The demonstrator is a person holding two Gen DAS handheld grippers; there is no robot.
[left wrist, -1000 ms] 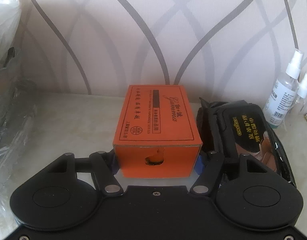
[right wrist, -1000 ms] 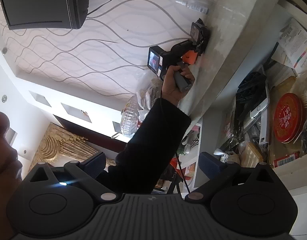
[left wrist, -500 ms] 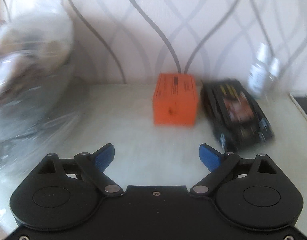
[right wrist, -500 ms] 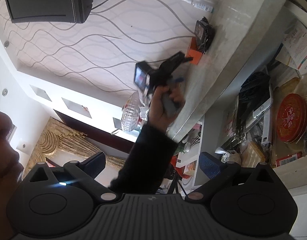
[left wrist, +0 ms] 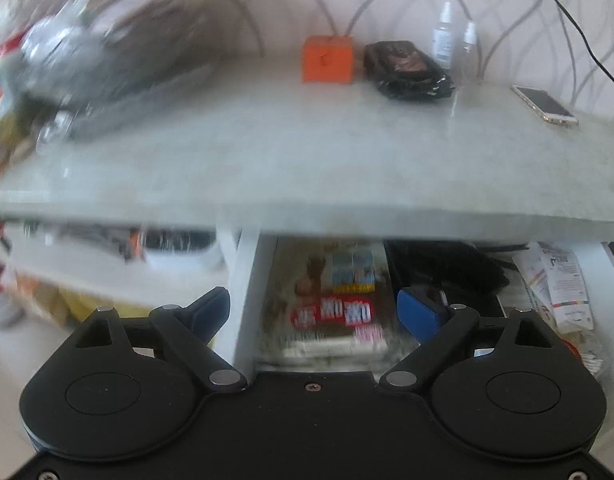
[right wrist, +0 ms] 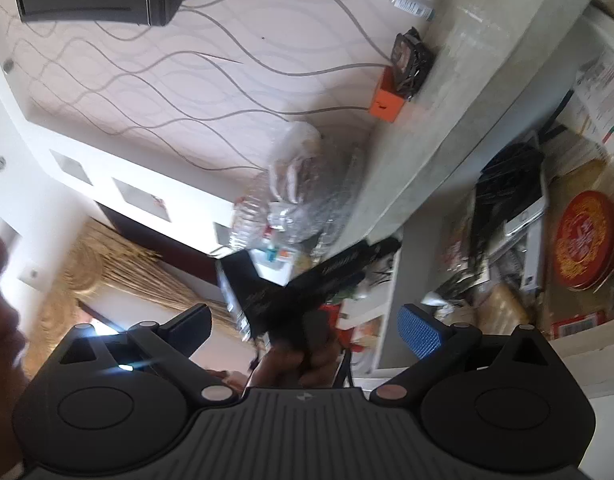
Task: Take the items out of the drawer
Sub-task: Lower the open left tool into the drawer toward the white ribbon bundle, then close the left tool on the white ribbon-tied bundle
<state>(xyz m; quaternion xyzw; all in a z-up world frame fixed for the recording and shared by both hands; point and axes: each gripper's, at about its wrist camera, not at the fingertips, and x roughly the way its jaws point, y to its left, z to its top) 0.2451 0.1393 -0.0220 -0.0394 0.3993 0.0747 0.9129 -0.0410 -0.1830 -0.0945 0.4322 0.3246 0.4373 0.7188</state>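
An orange box (left wrist: 328, 59) and a black pouch (left wrist: 407, 68) stand at the back of the grey countertop (left wrist: 307, 152); both also show in the right wrist view, the box (right wrist: 386, 104) beside the pouch (right wrist: 411, 62). My left gripper (left wrist: 314, 308) is open and empty, pulled back in front of the counter edge, above the open drawer (left wrist: 243, 280). A printed packet (left wrist: 331, 308) lies in the drawer below it. My right gripper (right wrist: 305, 326) is open and empty, tilted sideways. The left gripper's body (right wrist: 307, 284) is blurred in front of it.
Two spray bottles (left wrist: 445, 36) and a phone (left wrist: 545, 105) sit on the counter's right. A clear plastic bag (left wrist: 91, 60) fills its left. The drawer holds black items (left wrist: 447, 268), papers (left wrist: 555, 284), a phone (right wrist: 527, 216) and a red round tin (right wrist: 585, 240).
My left gripper has let go of the orange box on the counter, opened, and drawn back and down to the drawer. The right gripper has stayed open and nearly still.
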